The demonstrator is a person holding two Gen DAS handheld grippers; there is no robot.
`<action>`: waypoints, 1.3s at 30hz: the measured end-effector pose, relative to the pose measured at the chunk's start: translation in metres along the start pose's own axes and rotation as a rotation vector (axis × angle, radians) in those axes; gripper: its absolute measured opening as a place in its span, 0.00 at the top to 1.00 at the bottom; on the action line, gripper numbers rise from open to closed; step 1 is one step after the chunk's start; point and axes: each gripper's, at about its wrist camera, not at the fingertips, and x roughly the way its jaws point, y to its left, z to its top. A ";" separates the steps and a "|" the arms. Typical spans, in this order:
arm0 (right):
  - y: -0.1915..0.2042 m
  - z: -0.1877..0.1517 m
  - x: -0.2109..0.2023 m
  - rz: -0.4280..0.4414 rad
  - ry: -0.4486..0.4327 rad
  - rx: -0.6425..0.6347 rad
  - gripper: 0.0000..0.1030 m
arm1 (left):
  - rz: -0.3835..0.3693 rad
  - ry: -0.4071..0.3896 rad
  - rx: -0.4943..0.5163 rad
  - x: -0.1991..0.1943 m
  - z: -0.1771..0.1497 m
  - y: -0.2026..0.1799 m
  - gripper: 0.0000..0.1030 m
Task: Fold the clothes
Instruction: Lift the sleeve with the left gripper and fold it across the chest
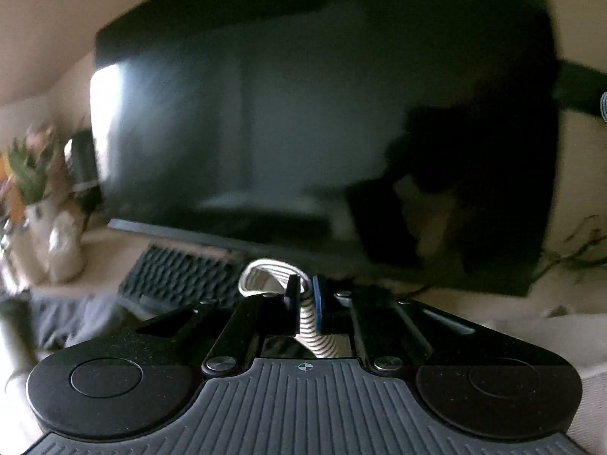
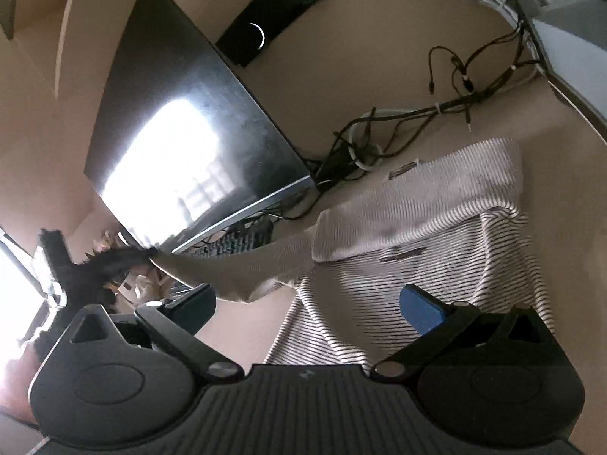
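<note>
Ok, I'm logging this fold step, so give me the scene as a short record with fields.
garment: striped shirt, partly folded on the beige surface
left gripper: shut on a bunched piece of the striped fabric
right gripper: open, nothing between its fingers, above the shirt
background: dark monitor, keyboard, loose cables
image quality: left wrist view blurred

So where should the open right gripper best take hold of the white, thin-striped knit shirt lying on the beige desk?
Probably the folded-over upper edge of the striped shirt, approached from the near side: it forms a raised, doubled ridge, whereas flat fabric offers the open right gripper nothing to pinch.
</note>
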 end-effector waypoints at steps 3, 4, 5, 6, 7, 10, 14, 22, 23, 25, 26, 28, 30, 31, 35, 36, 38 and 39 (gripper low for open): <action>-0.005 -0.002 -0.004 -0.008 -0.010 0.017 0.00 | -0.061 -0.062 0.052 -0.018 0.016 -0.024 0.93; -0.007 -0.002 -0.006 -0.008 -0.014 0.023 0.00 | -0.085 -0.082 0.071 -0.024 0.021 -0.033 0.93; -0.009 -0.003 -0.008 -0.008 -0.018 0.029 0.00 | -0.103 -0.096 0.087 -0.030 0.026 -0.041 0.93; -0.010 -0.004 -0.012 -0.008 -0.026 0.031 0.00 | -0.123 -0.109 0.104 -0.035 0.031 -0.049 0.93; -0.012 -0.005 -0.015 -0.008 -0.038 0.033 0.00 | -0.144 -0.121 0.122 -0.040 0.035 -0.058 0.93; -0.017 -0.008 -0.024 -0.014 -0.063 0.045 0.00 | -0.205 -0.148 0.165 -0.049 0.046 -0.082 0.93; -0.027 -0.011 -0.035 -0.030 -0.091 0.071 0.00 | -0.288 -0.172 0.217 -0.056 0.052 -0.113 0.93; -0.045 -0.012 -0.059 -0.078 -0.154 0.111 0.00 | -0.443 -0.191 0.317 -0.079 0.052 -0.186 0.93; -0.048 -0.013 -0.062 -0.087 -0.162 0.118 0.00 | -0.462 -0.192 0.328 -0.080 0.051 -0.194 0.93; -0.053 -0.013 -0.068 -0.103 -0.176 0.131 0.00 | -0.495 -0.188 0.351 -0.081 0.049 -0.209 0.93; -0.055 -0.014 -0.070 -0.112 -0.182 0.138 0.00 | -0.509 -0.183 0.358 -0.082 0.048 -0.215 0.93; -0.060 -0.015 -0.077 -0.129 -0.195 0.151 0.00 | -0.539 -0.172 0.377 -0.080 0.045 -0.228 0.93; -0.064 -0.015 -0.083 -0.144 -0.208 0.161 0.00 | -0.566 -0.163 0.392 -0.079 0.042 -0.239 0.93; -0.066 -0.016 -0.086 -0.152 -0.213 0.167 0.00 | -0.578 -0.158 0.399 -0.078 0.041 -0.244 0.93; -0.074 -0.018 -0.094 -0.187 -0.232 0.192 0.00 | -0.625 -0.131 0.413 -0.074 0.035 -0.261 0.93; -0.076 -0.019 -0.096 -0.195 -0.236 0.197 0.00 | -0.636 -0.123 0.414 -0.073 0.033 -0.264 0.93; -0.079 -0.019 -0.098 -0.210 -0.244 0.206 0.00 | -0.659 -0.107 0.416 -0.072 0.030 -0.268 0.93; -0.080 -0.019 -0.099 -0.216 -0.246 0.210 0.00 | -0.680 -0.100 0.415 -0.071 0.029 -0.271 0.93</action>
